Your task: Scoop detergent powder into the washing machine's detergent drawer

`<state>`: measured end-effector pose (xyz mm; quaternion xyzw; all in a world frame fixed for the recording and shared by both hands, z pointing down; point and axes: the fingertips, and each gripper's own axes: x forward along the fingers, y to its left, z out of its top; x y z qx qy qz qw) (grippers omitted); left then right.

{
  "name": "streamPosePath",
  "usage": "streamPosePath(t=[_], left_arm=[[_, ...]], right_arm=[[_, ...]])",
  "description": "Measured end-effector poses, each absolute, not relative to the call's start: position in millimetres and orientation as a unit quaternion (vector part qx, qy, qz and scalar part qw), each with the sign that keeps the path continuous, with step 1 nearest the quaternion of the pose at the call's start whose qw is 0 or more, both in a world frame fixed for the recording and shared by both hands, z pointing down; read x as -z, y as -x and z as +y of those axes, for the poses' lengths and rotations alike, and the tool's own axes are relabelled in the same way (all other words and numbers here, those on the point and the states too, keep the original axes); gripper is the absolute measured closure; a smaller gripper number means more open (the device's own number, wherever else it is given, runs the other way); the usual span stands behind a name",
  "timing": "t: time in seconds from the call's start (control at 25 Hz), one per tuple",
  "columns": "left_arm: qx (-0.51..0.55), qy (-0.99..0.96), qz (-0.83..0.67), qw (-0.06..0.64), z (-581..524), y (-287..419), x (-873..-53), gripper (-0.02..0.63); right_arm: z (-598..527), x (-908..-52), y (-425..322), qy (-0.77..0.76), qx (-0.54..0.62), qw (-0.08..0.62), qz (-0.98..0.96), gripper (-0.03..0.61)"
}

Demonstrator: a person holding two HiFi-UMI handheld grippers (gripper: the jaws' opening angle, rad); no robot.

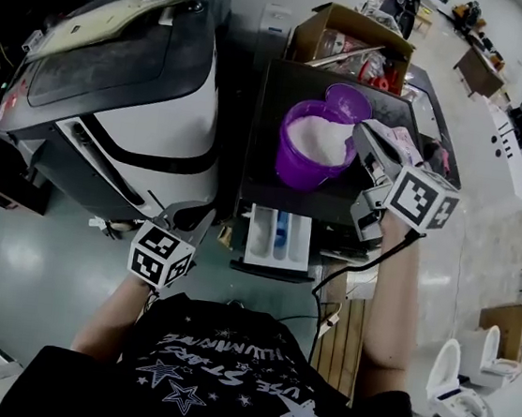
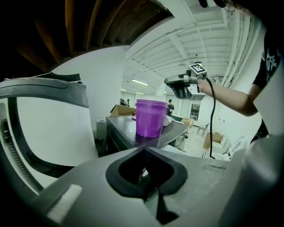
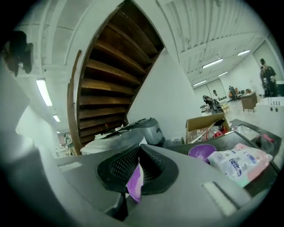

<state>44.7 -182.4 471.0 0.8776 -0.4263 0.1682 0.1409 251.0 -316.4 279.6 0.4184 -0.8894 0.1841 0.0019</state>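
Right gripper holds the scoop above the tub; drawer stands open

The right gripper is clenched on the scoop, of which only a thin purple strip shows between its pads; in the head view it hangs over the right rim of the purple tub. The tub is full of white powder and stands on the dark top of the washer, with a round purple lid just behind it and a detergent bag to its right. The white drawer is pulled out of the washer's front, below the tub. The left gripper has its jaws closed together on nothing and is low at the drawer's left, apart from it. A cardboard box sits behind the washer.
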Motion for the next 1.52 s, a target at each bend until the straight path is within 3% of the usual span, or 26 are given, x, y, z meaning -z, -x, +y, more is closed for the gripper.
streamPosePath(t=[0.24,0.96,1.36,1.52], left_arm=[[-0.169,-0.868,-0.445,0.143,-191,-42,-471,0.614],[-0.178,-0.861,-0.452,0.151,-195,-49,-480,0.614],[-0.178,-0.866,-0.443,0.152,-195,-60,-482,0.614],[-0.176,-0.867,-0.442,0.150,-194,-59,-481,0.614]], right_arm=[[-361,-323,-253,-0.419,-0.216,0.089,-0.878,0.543],[-374,-382,-259,-0.398,-0.212,0.252,-0.856,0.543],[-376,-383,-263,-0.410,-0.205,0.256,-0.851,0.537],[-373,-379,-263,-0.407,-0.202,0.251,-0.855,0.469]])
